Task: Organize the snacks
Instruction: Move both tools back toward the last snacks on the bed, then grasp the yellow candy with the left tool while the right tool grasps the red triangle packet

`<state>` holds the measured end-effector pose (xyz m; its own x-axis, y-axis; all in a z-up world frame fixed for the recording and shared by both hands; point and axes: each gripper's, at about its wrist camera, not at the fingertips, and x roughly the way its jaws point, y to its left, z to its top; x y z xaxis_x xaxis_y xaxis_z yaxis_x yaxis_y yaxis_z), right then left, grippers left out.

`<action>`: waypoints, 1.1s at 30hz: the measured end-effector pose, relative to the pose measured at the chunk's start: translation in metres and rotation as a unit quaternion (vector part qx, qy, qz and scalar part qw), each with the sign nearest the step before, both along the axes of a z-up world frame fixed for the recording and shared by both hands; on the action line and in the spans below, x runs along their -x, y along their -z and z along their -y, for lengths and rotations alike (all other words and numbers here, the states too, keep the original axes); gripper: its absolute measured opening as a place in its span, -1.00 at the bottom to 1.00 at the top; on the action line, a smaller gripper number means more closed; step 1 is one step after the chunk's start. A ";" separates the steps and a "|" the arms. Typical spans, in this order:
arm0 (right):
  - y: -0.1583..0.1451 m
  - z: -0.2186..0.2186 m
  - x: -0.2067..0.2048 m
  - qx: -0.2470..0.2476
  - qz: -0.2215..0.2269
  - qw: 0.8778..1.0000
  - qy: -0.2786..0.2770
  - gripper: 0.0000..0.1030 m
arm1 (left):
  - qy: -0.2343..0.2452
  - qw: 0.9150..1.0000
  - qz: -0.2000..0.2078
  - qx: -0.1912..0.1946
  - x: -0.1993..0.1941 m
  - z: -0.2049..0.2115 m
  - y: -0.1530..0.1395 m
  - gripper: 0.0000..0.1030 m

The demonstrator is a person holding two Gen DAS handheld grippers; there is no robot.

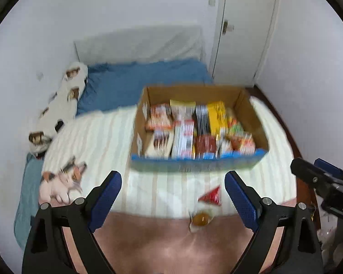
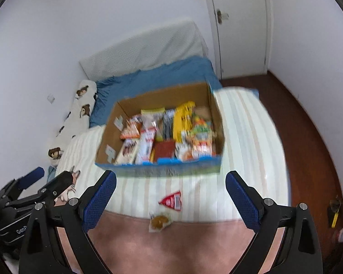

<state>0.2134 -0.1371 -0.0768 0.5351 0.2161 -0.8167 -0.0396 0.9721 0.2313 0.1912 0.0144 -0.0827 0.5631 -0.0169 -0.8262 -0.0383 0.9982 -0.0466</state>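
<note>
Both views blurred, I read what I can. Landmark: the cardboard box on the bed, open top, blue band along its near wall. Inside it, snack packets stand packed in rows, red, white, yellow and orange wrappers; labels unreadable. In front of the box, on the striped cover, a red triangular packet lies flat, apart from the box wall. Just nearer than that, at the edge of the pink blanket, a small clear-wrapped brown sweet. My left gripper hangs in front of the box, jaws wide apart, nothing between the blue pads. My right gripper likewise, jaws spread, empty; both loose items show in the gap but untouched. Left of the box, a cat-print cushion; behind it, blue pillow and white door
</note>
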 end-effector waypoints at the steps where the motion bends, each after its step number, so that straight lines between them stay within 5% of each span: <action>1: 0.014 0.004 -0.001 -0.003 -0.017 1.000 0.005 0.91 | 0.006 1.000 -0.021 0.001 -0.002 0.004 0.018 0.80; 5: 0.077 0.019 -0.002 -0.033 -0.076 0.996 0.026 0.89 | 0.034 0.994 -0.099 0.002 -0.010 0.022 0.084 0.80; 8: 0.118 0.027 0.000 -0.044 -0.115 0.992 0.038 0.52 | 0.057 0.984 -0.166 0.021 -0.018 0.038 0.138 0.80; 16: 0.180 0.044 0.004 -0.068 -0.174 0.979 0.075 0.52 | 0.085 0.956 -0.275 0.055 -0.040 0.077 0.243 0.79; 17: 0.186 0.047 0.004 -0.073 -0.182 0.977 0.080 0.52 | 0.086 0.954 -0.281 0.057 -0.040 0.079 0.251 0.56; 20: 0.197 0.048 -0.003 -0.094 -0.196 0.973 0.080 0.52 | 0.085 0.960 -0.264 0.037 -0.034 0.078 0.251 0.08; 29: 0.225 -0.004 -0.050 -0.146 -0.207 0.966 0.041 0.57 | -0.016 0.964 -0.263 0.045 -0.020 -0.006 0.242 0.08; 33: 0.253 -0.027 -0.077 -0.174 -0.245 0.953 0.047 0.69 | -0.038 0.964 -0.260 0.048 -0.017 -0.018 0.244 0.08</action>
<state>0.2903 -0.1105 -0.3295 0.1382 0.4898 -0.8608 0.2396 0.8268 0.5089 0.2078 0.0323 -0.3268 0.0771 -0.0827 -0.9936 -0.1553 0.9834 -0.0939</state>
